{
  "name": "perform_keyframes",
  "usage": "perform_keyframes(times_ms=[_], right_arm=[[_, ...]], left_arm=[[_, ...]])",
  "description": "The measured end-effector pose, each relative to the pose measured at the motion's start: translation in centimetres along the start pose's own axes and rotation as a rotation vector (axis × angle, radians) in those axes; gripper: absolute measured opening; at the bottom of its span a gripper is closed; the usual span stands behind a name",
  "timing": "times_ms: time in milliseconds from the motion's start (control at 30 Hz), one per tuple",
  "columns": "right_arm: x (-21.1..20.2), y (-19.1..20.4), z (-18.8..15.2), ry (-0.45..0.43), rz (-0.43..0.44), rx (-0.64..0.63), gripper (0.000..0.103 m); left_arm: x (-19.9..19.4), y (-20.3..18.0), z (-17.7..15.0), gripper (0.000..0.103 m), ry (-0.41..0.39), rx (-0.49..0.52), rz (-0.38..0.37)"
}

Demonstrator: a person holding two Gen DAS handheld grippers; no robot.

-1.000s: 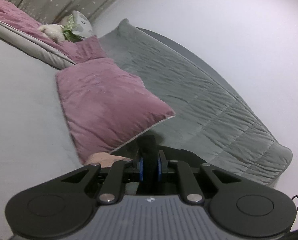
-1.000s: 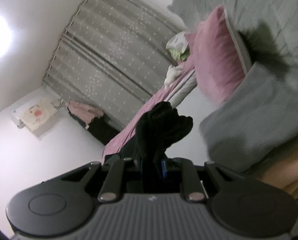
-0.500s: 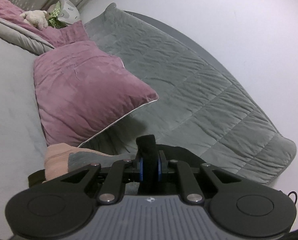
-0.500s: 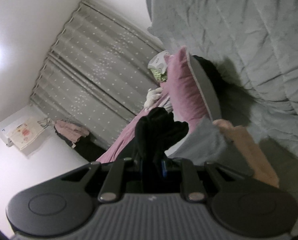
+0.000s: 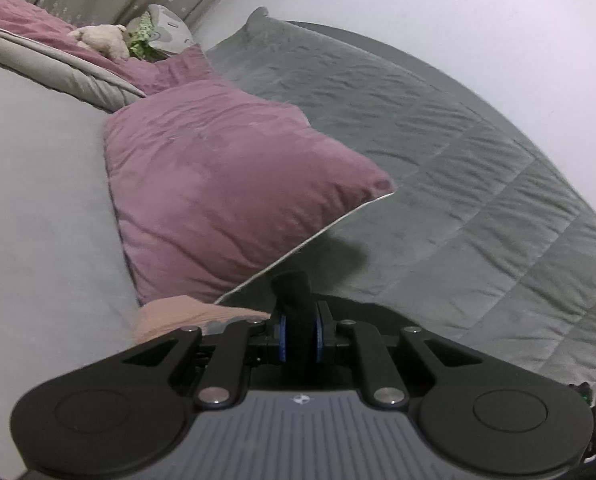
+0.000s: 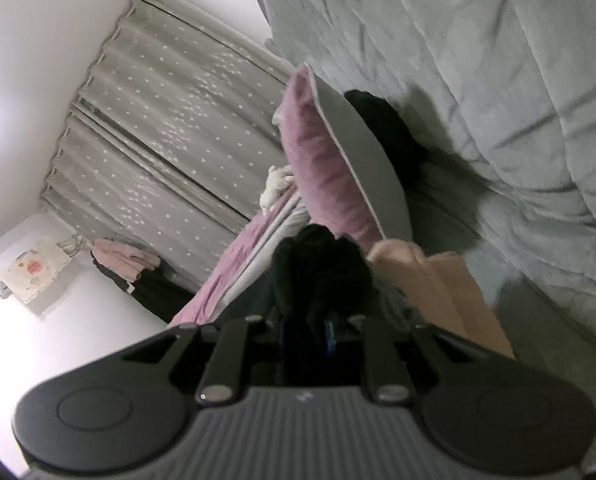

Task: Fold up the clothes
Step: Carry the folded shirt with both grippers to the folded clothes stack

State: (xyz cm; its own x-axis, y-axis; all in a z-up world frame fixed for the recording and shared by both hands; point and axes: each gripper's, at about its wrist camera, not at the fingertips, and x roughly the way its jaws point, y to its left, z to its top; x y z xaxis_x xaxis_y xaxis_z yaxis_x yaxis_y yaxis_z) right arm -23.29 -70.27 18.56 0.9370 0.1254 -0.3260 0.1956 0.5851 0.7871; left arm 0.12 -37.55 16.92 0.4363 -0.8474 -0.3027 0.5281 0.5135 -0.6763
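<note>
both jaws clamped on bunched black garment (image 5: 294,292) (image 6: 318,272); plush pink pillow (image 5: 226,192) beyond.

The left wrist view sits low over the bed (image 5: 38,208), facing the pink pillow (image 5: 226,184) and grey quilt (image 5: 478,184) at its head edge. The right wrist view, rolled sideways, faces the curtain (image 6: 170,128); both share that pillow (image 6: 318,168) and quilt (image 6: 498,80), close by.

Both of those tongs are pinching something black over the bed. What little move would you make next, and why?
Probably lower both together onto the bare grey bed sheet and spread the cloth flat. The left tongs and right tongs are each shut on the black garment, bunched in the air near the pink pillow, so no fold can start.
</note>
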Motion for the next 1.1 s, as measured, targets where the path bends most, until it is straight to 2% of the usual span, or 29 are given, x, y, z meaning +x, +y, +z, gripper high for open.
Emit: perform_keyframes(times_ms=[67,133,200,267,400,433,533,633,733,867,967,1100], right_arm=[[0.5,-0.8,-0.3,-0.010,-0.004,0.002,0.025],[0.4,-1.1,-0.4,-0.031,-0.012,-0.006,0.042],[-0.2,-1.1,-0.4,-0.055,-0.036,-0.023,0.050],[-0.7,-0.8,-0.2,-0.079,-0.062,-0.048,0.050],[-1.7,1.1,0.0,-0.143,-0.112,-0.145,0.047],[-1.7,1.8,-0.1,-0.157,-0.122,-0.180,0.040],[-1.0,4.5,-0.6,-0.185,-0.152,-0.301,0.030],[0.3,6.7,-1.2,-0.212,-0.174,-0.404,0.025],[2.0,7.3,-1.7,-0.233,-0.188,-0.449,0.022],[4.3,7.7,-2.5,-0.262,-0.212,-0.500,0.021],[5.5,6.1,-3.5,-0.277,-0.262,-0.497,0.019],[6.7,3.7,-4.9,-0.283,-0.286,-0.482,0.019]], left_arm=[[0.2,0.3,-0.1,0.013,0.000,0.007,0.010],[0.2,0.4,-0.1,0.015,-0.003,0.016,0.018],[-0.1,0.2,0.3,0.019,-0.020,0.027,0.036],[-0.6,-0.1,0.7,0.021,-0.049,0.036,0.050],[-1.8,-1.2,1.0,0.023,-0.104,0.071,0.048],[-2.0,-1.6,0.9,0.023,-0.115,0.085,0.045],[-2.3,-2.8,0.7,0.023,-0.128,0.140,0.027],[-2.0,-4.0,0.0,0.023,-0.121,0.222,0.012],[-0.9,-4.4,-0.9,0.023,-0.090,0.280,0.019],[0.2,-3.5,-2.2,0.023,-0.052,0.304,0.047],[0.5,-2.9,-3.1,0.023,-0.059,0.328,0.048],[1.0,-2.5,-3.8,0.023,-0.058,0.353,0.054]])
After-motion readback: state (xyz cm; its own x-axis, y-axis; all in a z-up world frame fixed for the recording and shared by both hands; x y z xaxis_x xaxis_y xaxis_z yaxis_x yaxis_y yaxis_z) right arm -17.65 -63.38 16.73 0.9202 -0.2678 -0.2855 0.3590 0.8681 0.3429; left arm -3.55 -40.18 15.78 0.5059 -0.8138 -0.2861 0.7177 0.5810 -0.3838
